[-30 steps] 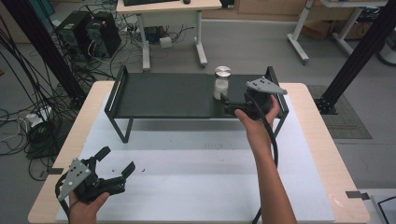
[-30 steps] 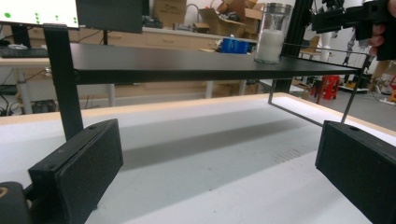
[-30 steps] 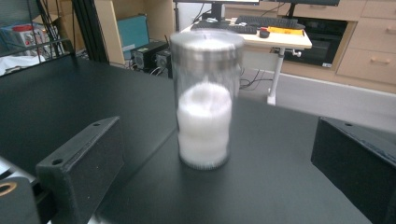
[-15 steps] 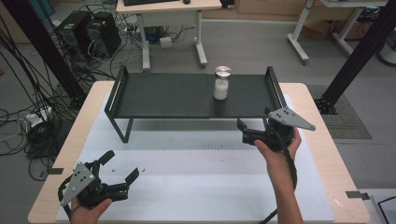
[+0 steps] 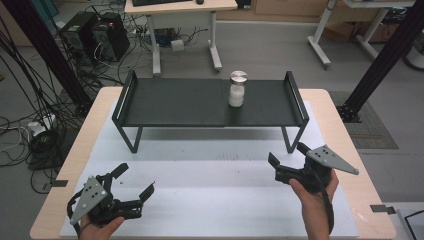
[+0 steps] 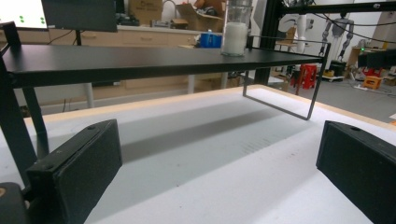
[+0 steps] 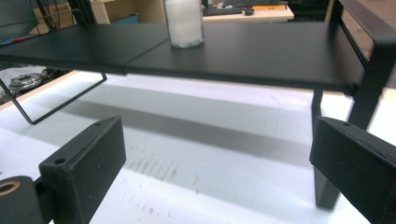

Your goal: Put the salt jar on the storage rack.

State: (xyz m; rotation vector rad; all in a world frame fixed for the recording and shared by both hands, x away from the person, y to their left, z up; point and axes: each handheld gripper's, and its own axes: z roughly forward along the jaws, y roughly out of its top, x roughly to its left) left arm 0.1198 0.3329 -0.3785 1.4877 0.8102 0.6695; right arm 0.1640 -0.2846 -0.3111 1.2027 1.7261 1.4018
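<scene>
A glass jar (image 5: 237, 89) of white powder with a metal lid stands upright on the black metal shelf (image 5: 180, 102), right of its middle. The same jar (image 6: 235, 32) appears far off in the left gripper view and closer, as jar (image 7: 184, 23), in the right gripper view. My left gripper (image 5: 134, 182) rests low at the table's front left, open and empty. Held at the front right, below the shelf's right leg, my right gripper (image 5: 287, 157) is open with nothing between its jaws.
The shelf stands on thin legs (image 5: 135, 140) over a white foam mat (image 5: 215, 200) covering the wooden table (image 5: 80, 150). Behind the table are desks, computer towers (image 5: 95, 35) and cables on the floor. A black frame post (image 5: 385, 55) rises at the right.
My right gripper let go of the jar on the shelf and drew back toward the front right of the table, open. My left gripper shifted slightly.
</scene>
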